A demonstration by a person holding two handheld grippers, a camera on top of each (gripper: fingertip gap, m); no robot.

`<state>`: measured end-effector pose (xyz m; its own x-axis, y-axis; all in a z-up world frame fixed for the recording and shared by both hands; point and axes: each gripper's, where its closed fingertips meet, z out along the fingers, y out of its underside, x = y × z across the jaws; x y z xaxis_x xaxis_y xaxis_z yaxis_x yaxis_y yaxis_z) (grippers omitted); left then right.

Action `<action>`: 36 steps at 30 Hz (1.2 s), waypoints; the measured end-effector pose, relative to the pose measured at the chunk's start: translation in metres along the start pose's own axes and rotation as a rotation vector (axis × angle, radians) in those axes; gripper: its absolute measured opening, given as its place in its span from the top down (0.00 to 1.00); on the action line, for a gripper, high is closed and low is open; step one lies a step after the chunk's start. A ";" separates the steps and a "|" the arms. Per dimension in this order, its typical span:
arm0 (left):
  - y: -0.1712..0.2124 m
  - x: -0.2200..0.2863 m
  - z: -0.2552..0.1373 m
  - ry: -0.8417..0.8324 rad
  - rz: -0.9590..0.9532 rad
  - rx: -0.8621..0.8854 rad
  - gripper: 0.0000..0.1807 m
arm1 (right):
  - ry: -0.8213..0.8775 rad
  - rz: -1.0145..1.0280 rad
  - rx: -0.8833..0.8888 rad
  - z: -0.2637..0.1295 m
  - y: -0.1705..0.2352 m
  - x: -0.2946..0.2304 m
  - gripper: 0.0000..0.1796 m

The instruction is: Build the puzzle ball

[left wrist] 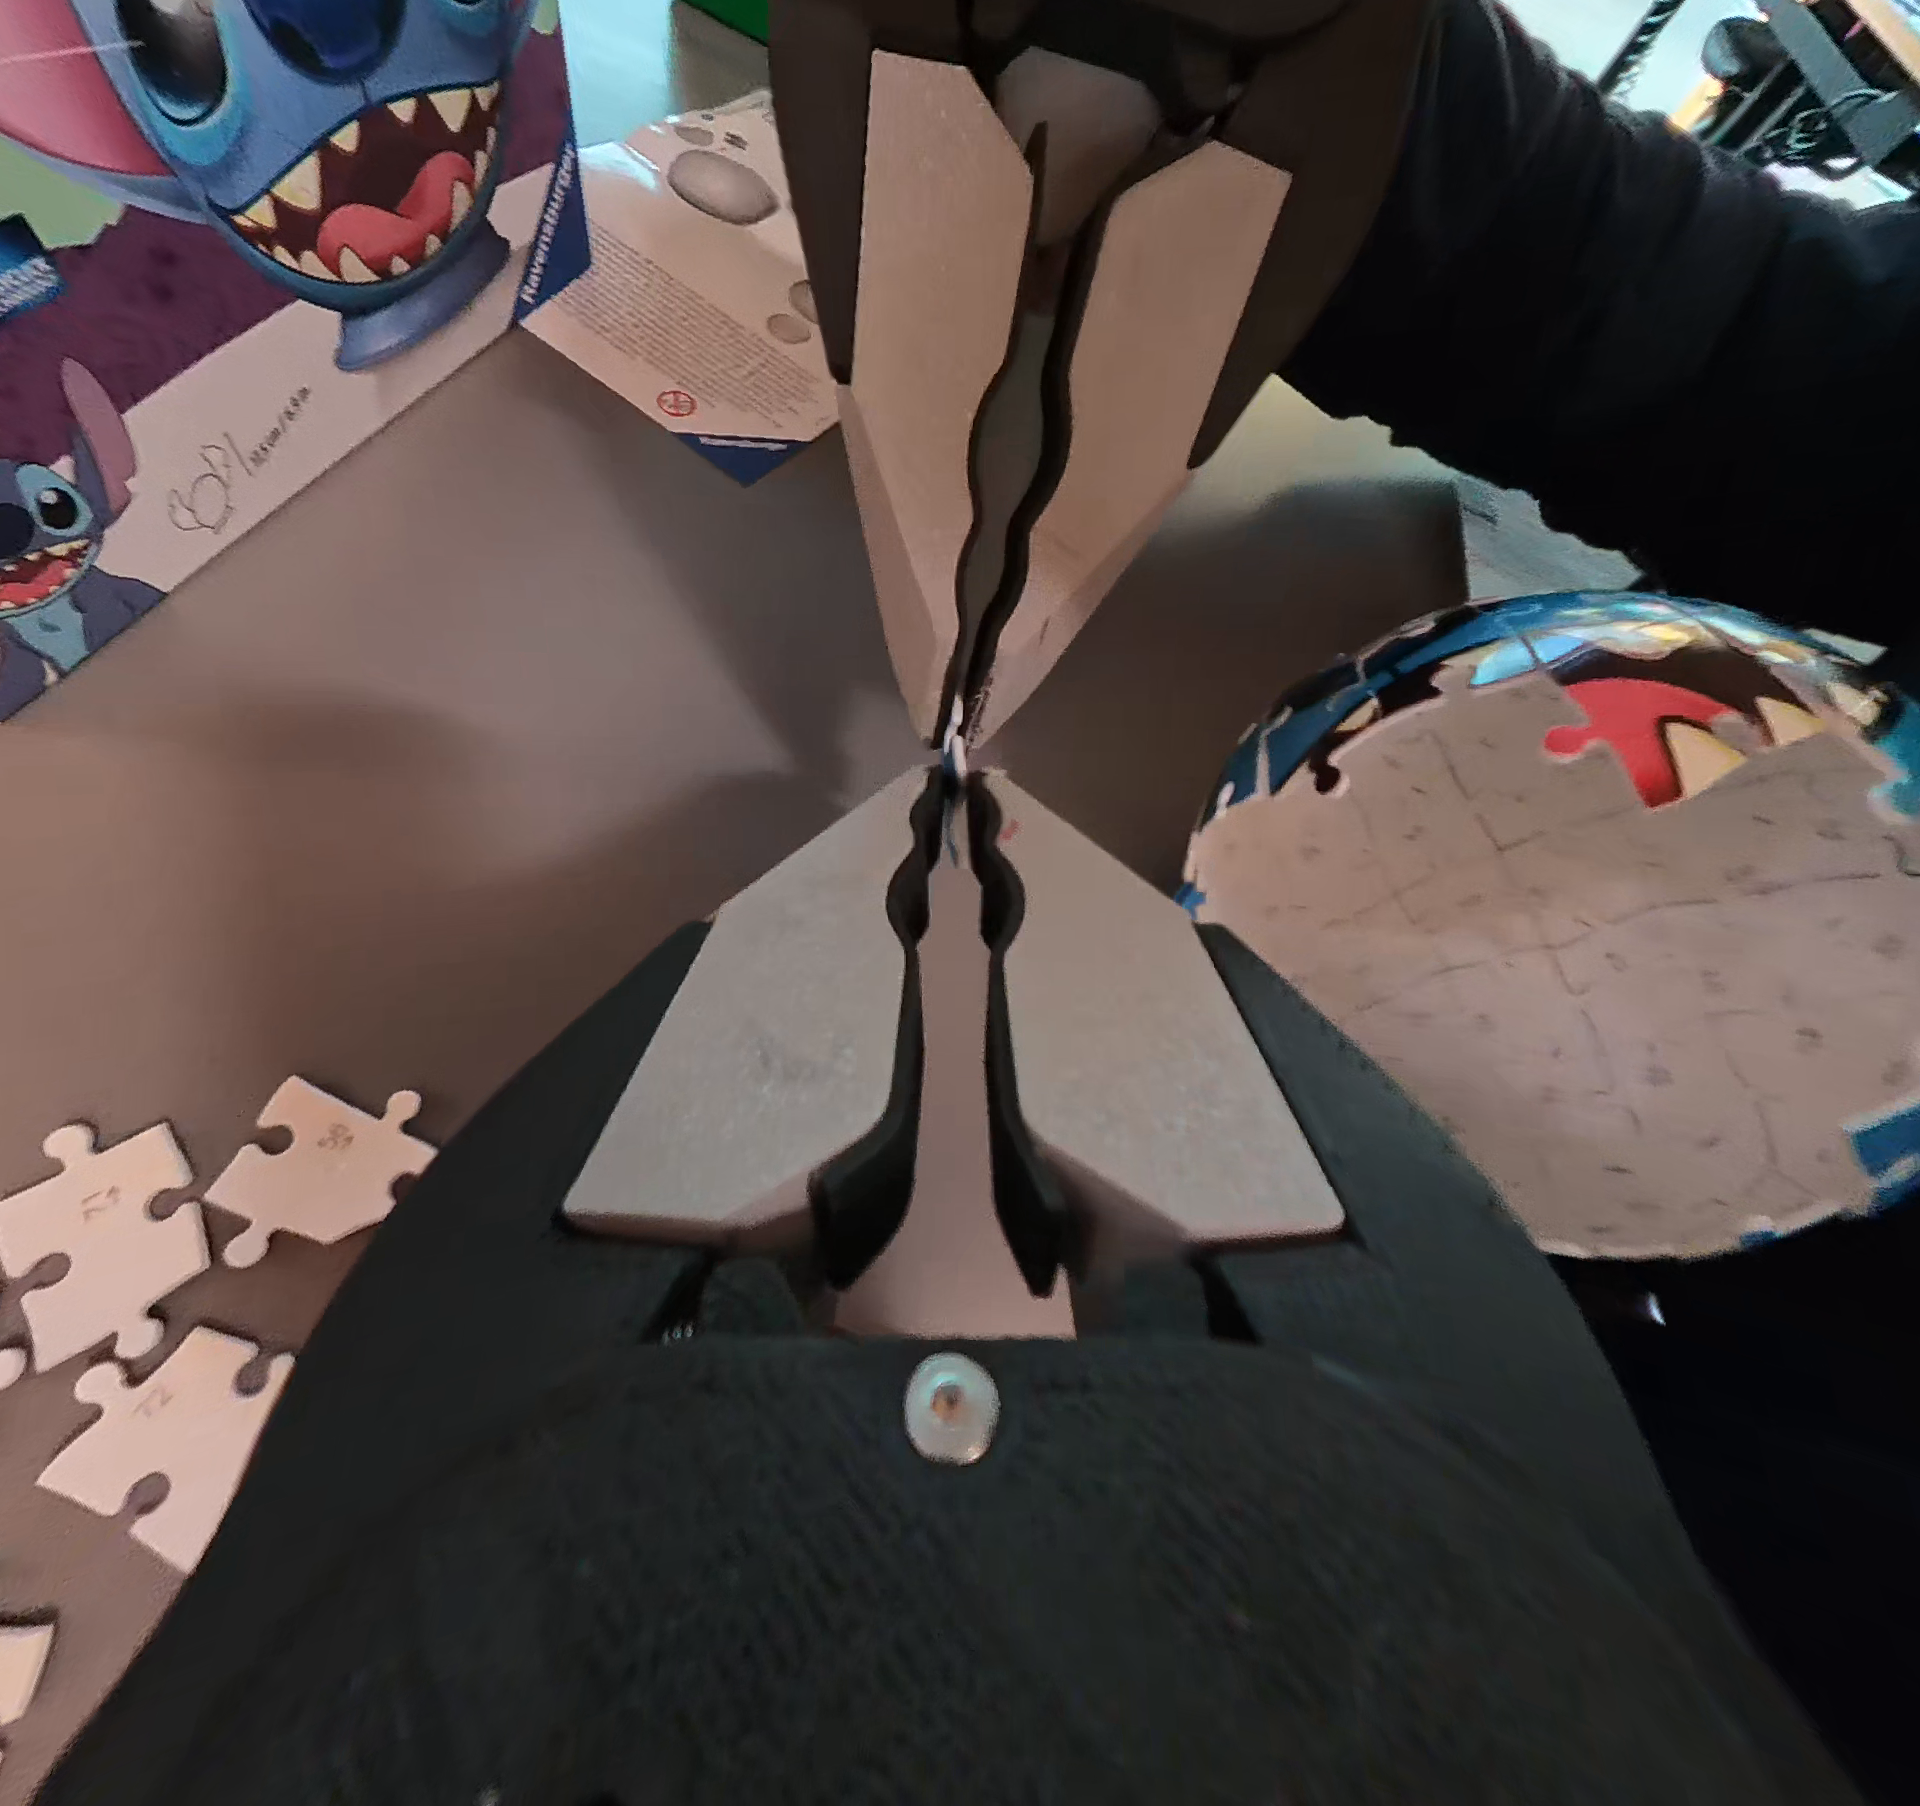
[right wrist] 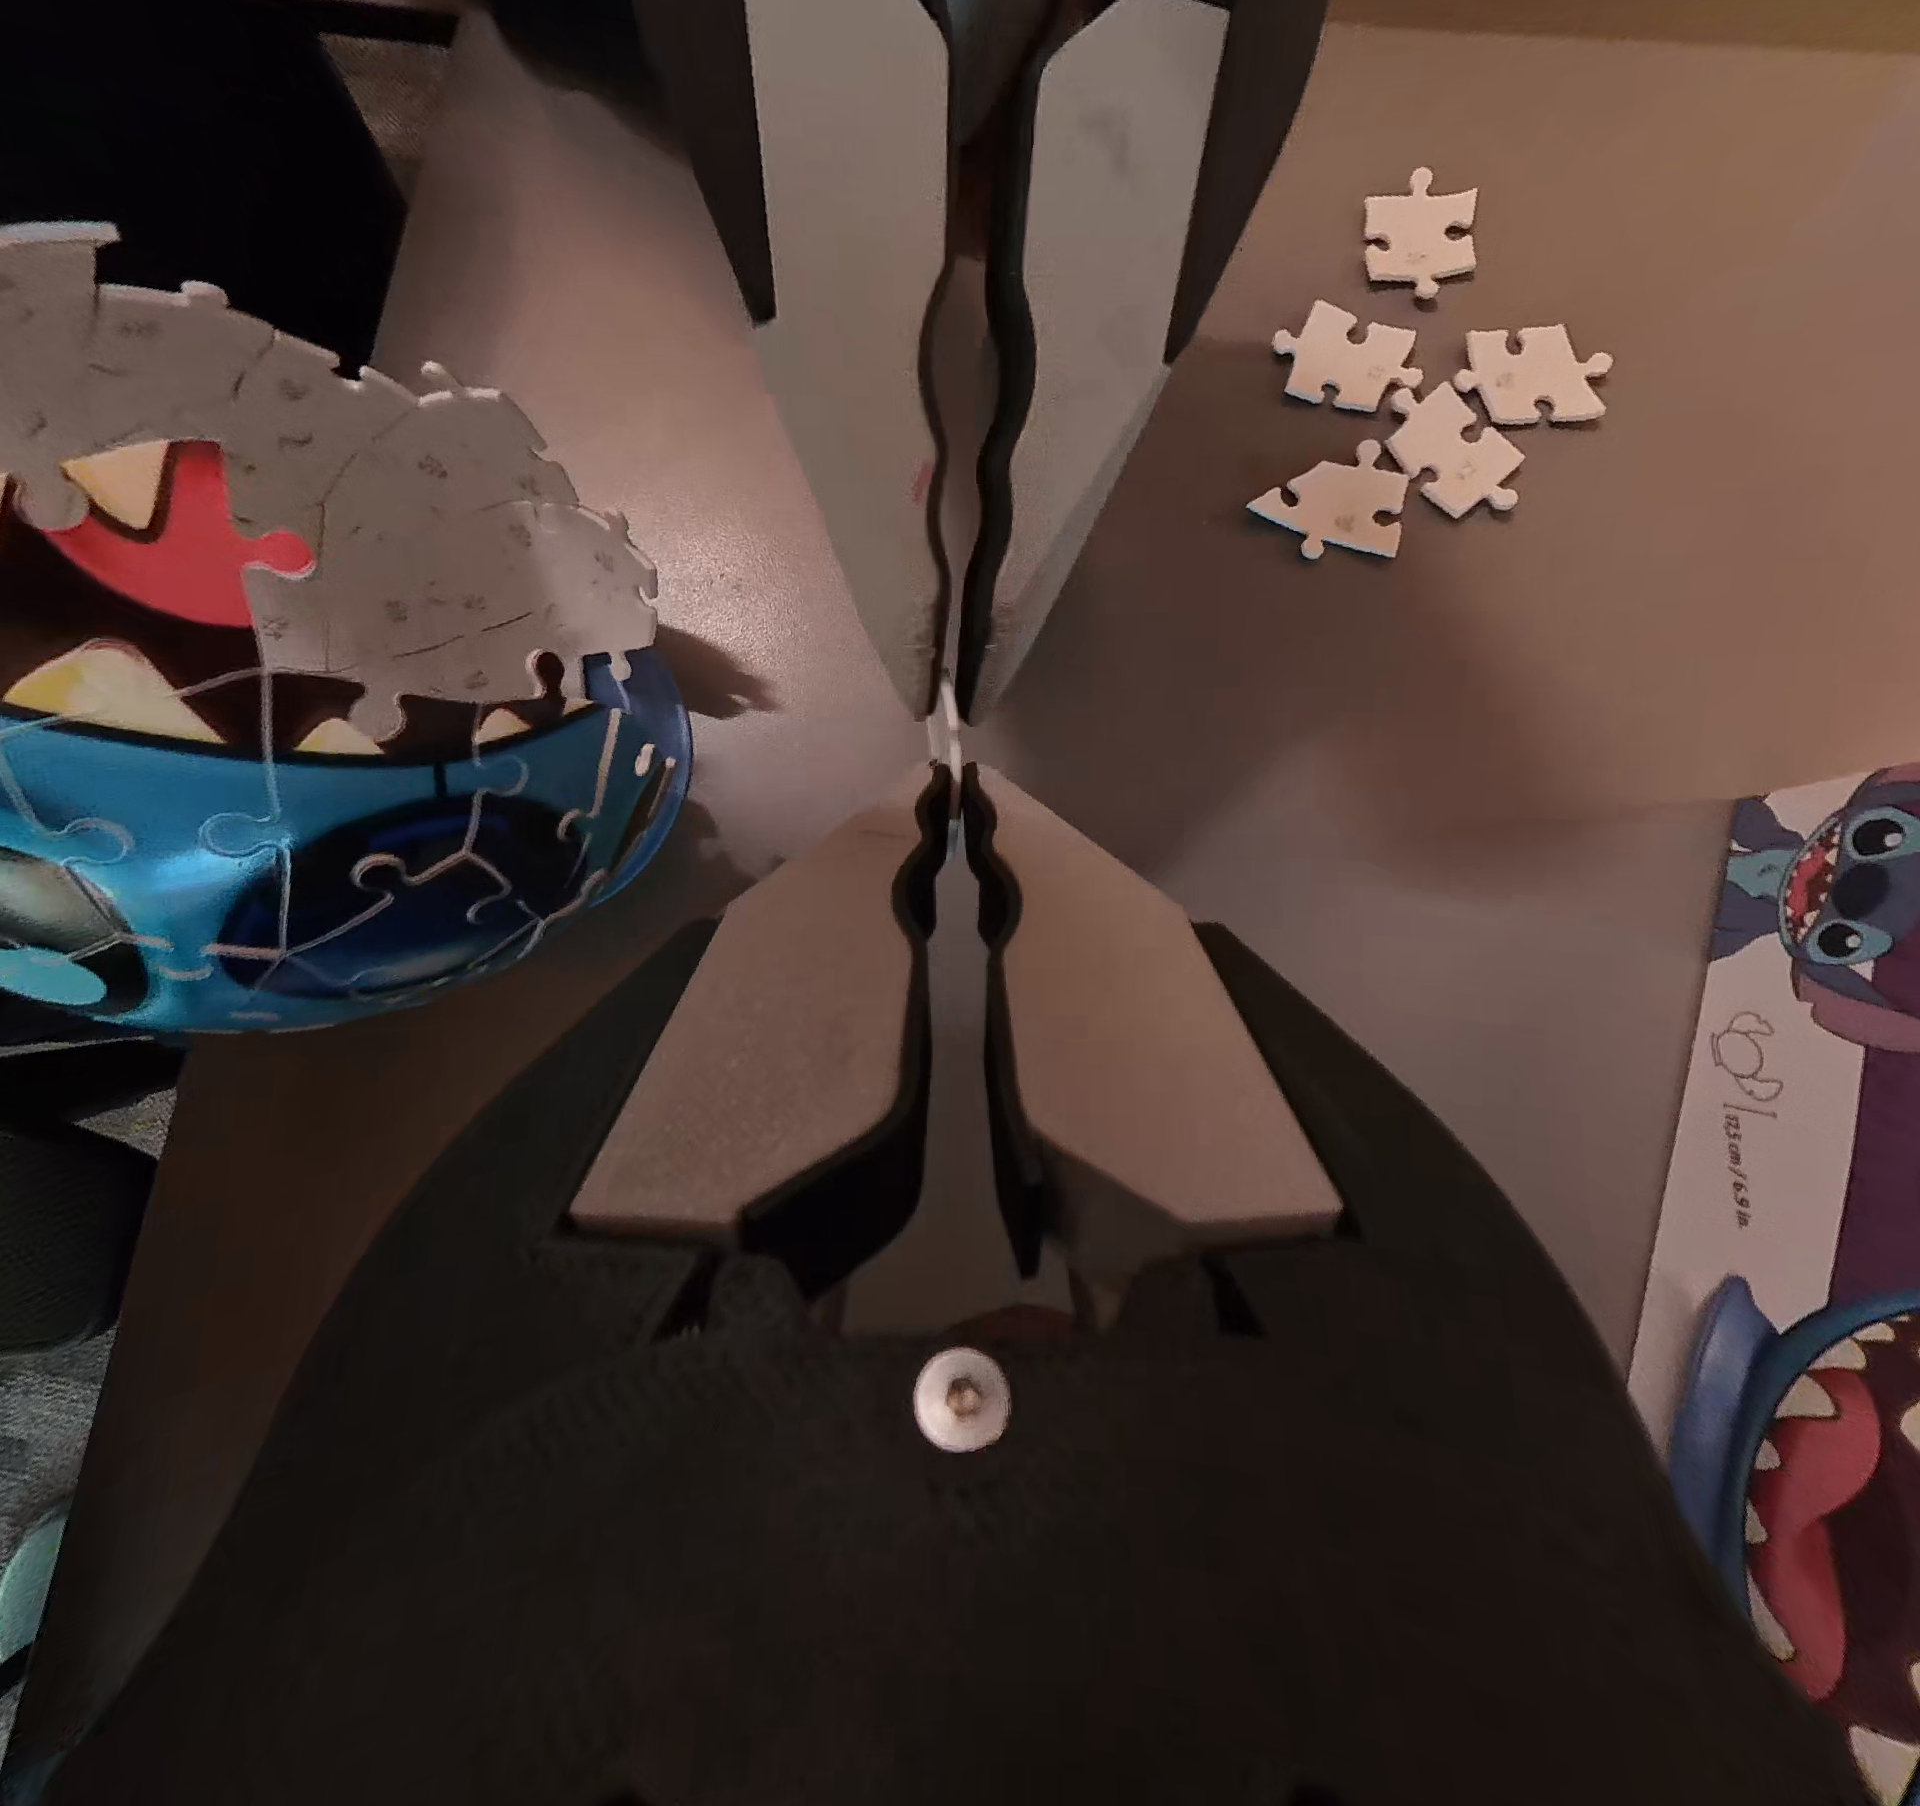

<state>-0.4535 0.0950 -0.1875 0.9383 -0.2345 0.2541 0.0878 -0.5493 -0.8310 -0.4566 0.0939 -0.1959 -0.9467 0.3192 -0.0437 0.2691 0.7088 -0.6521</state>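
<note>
My left gripper (left wrist: 951,798) and my right gripper (right wrist: 948,786) meet tip to tip above the table. Both are shut on one small puzzle piece (left wrist: 954,755), seen edge-on as a thin white and blue sliver; it also shows in the right wrist view (right wrist: 945,740). In the left wrist view the right gripper (left wrist: 962,712) comes in from the top. The partly built puzzle ball (left wrist: 1558,946) lies open side up to the right of the grippers, grey inside and blue outside. It also shows at the left of the right wrist view (right wrist: 312,800).
Several loose pieces (right wrist: 1434,406) lie face down on the brown table (right wrist: 1351,665); some also show in the left wrist view (left wrist: 114,1226). The puzzle box (left wrist: 260,156) lies at the far left, a leaflet (left wrist: 707,302) beside it. A dark sleeve (left wrist: 1610,302) reaches in behind the ball. My left and right fingertips are right by each other.
</note>
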 end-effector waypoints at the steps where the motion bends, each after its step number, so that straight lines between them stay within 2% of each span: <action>1: 0.000 -0.002 -0.001 -0.015 0.002 0.005 1.00 | -0.001 0.006 0.006 0.000 -0.001 0.001 1.00; 13: -0.017 -0.013 -0.025 -0.056 -0.109 0.236 1.00 | 0.017 0.218 0.281 -0.019 -0.022 0.016 0.98; 25: -0.026 -0.011 -0.038 -0.095 -0.128 0.351 1.00 | -0.006 0.292 0.364 -0.023 -0.036 0.015 1.00; 32: -0.018 -0.001 -0.035 -0.062 -0.173 0.333 1.00 | -0.025 0.269 0.297 -0.019 -0.035 0.004 1.00; 36: -0.010 0.013 -0.033 -0.029 -0.181 0.271 0.99 | -0.063 0.227 0.148 -0.018 -0.033 -0.007 1.00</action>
<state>-0.4532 0.0706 -0.1598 0.9080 -0.1276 0.3992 0.3366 -0.3454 -0.8760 -0.4555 0.0794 -0.1606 -0.8755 0.4161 -0.2455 0.4512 0.5225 -0.7235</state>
